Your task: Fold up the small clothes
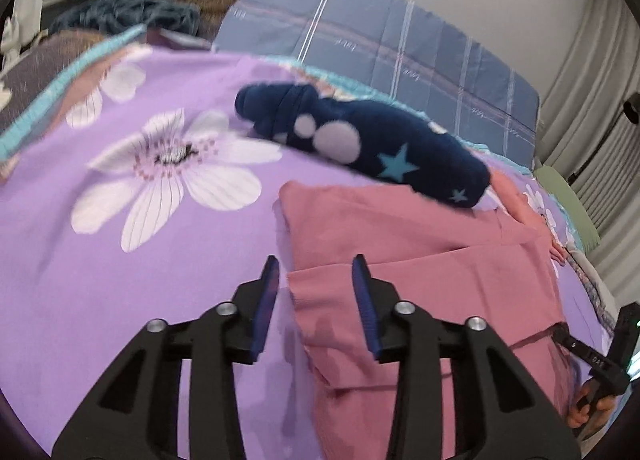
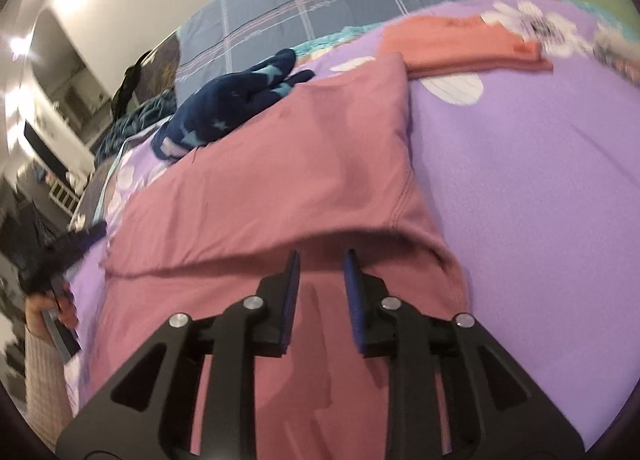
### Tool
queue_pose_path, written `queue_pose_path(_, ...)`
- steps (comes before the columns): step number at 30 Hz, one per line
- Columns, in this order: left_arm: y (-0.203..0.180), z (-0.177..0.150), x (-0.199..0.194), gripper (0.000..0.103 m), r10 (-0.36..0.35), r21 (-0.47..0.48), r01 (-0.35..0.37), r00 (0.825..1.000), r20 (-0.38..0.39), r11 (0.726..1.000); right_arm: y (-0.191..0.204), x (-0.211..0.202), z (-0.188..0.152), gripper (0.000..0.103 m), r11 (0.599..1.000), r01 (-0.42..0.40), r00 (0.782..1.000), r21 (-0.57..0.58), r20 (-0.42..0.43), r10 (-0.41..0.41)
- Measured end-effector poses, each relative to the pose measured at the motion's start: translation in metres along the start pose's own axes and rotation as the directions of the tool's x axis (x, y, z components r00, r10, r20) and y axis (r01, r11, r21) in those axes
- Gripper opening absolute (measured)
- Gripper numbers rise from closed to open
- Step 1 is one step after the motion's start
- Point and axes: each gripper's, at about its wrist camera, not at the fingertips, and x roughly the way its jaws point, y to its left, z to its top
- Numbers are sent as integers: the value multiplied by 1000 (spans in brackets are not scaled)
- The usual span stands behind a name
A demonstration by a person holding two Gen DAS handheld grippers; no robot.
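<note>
Pink garment lies partly folded on the purple bed, navy sock at its far edge. Left claw and right claw hover wide, holding nothing.

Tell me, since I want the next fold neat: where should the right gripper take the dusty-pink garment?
Probably at the folded edge of the dusty-pink garment, just ahead of the open right gripper. That edge lifts slightly off the purple sheet, so one of the fingers could slide under from the near side.
</note>
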Motion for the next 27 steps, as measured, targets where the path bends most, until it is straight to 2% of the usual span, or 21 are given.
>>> queue_pose_path(3,-16,-5,-10,40,-21,19,20,1000,18,1000,4,-18,9,25,998,-52,998,-40,24,53)
queue_pose_path(4,-22,-6,-11,40,-38,26,37,999,16,999,6,-28,19,25,997,-46,997,-61,55,49)
queue_pose_path(5,-30,-8,-11,42,-52,31,52,999,13,998,6,-34,30,25,997,-12,996,-74,82,18)
queue_pose_path(7,-43,-12,-7,51,-69,38,69,998,13,997,1,-36,56,26,994,81,991,-68,108,-73)
queue_pose_path(9,-56,-19,0,53,-91,59,91,996,1,994,-8,-24,82,27,989,137,987,-56,97,-131)
queue_pose_path(12,-73,-38,22,54,-87,106,91,995,-45,990,-26,11,114,20,976,215,976,-13,46,-215)
queue_pose_path(15,-85,-58,49,57,-22,178,43,993,-117,983,-34,41,127,20,979,202,979,15,-1,-202)
queue_pose_path(16,-87,-56,47,62,-22,189,43,994,-111,981,-35,50,129,31,978,207,978,11,-18,-207)
queue_pose_path(18,-89,-58,45,67,-40,206,60,994,-100,977,-34,62,128,44,975,223,974,2,-29,-223)
queue_pose_path(20,-87,-58,46,67,-40,202,61,993,-107,977,-25,76,123,32,965,258,964,-52,-50,-261)
queue_pose_path(21,-86,-59,45,67,-41,203,61,994,-103,977,-21,78,122,6,951,298,952,-83,-44,-303)
queue_pose_path(23,-86,-59,42,67,-38,201,56,995,-94,978,-21,72,126,3,938,338,941,-75,5,-339)
queue_pose_path(25,-86,-59,40,67,-38,197,52,996,-79,979,-42,59,133,0,940,342,939,10,43,-342)
queue_pose_path(26,-87,-58,39,67,-37,194,51,996,-75,980,-53,57,136,0,918,396,916,35,48,-398)
queue_pose_path(27,-85,-58,39,67,-41,184,54,996,-73,981,-72,55,139,0,884,463,883,63,49,-466)
